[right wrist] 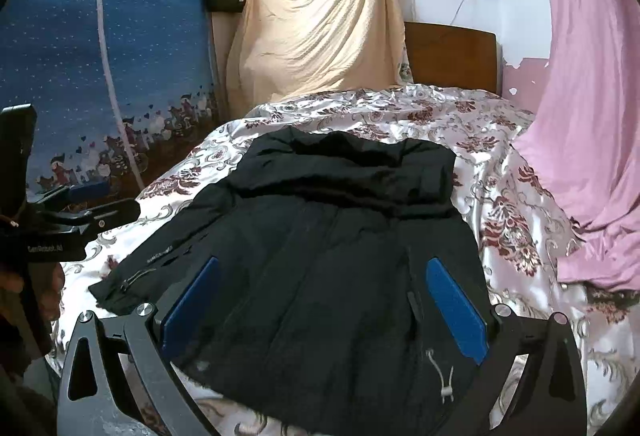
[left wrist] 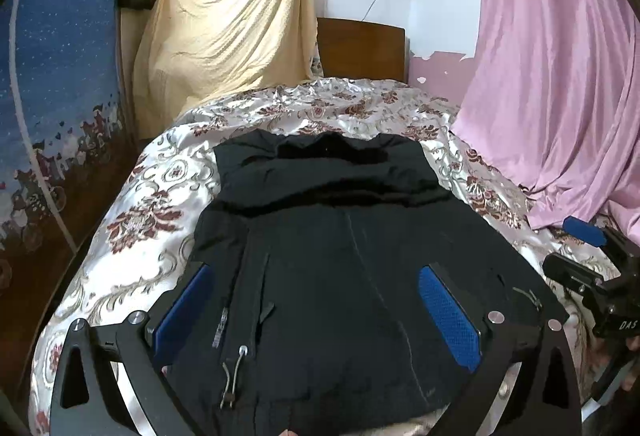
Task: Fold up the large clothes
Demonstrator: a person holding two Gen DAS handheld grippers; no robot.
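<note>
A large black jacket [left wrist: 336, 236] lies spread on the bed, collar at the far end, hem toward me; it also shows in the right wrist view [right wrist: 328, 236]. My left gripper [left wrist: 316, 304] is open above the jacket's lower part, blue pads wide apart, empty. My right gripper [right wrist: 324, 300] is open above the hem, also empty. The right gripper shows at the right edge of the left wrist view [left wrist: 596, 276]. The left gripper shows at the left edge of the right wrist view [right wrist: 60, 220]. Hem drawcords with toggles [left wrist: 234, 376] lie near me.
The bed has a shiny floral cover [left wrist: 152, 204]. A pink cloth [left wrist: 560, 76] hangs on the right and drapes onto the bed. A beige cloth [left wrist: 228, 24], a wooden headboard [left wrist: 360, 48] and a blue fabric wardrobe [left wrist: 52, 76] stand behind and left.
</note>
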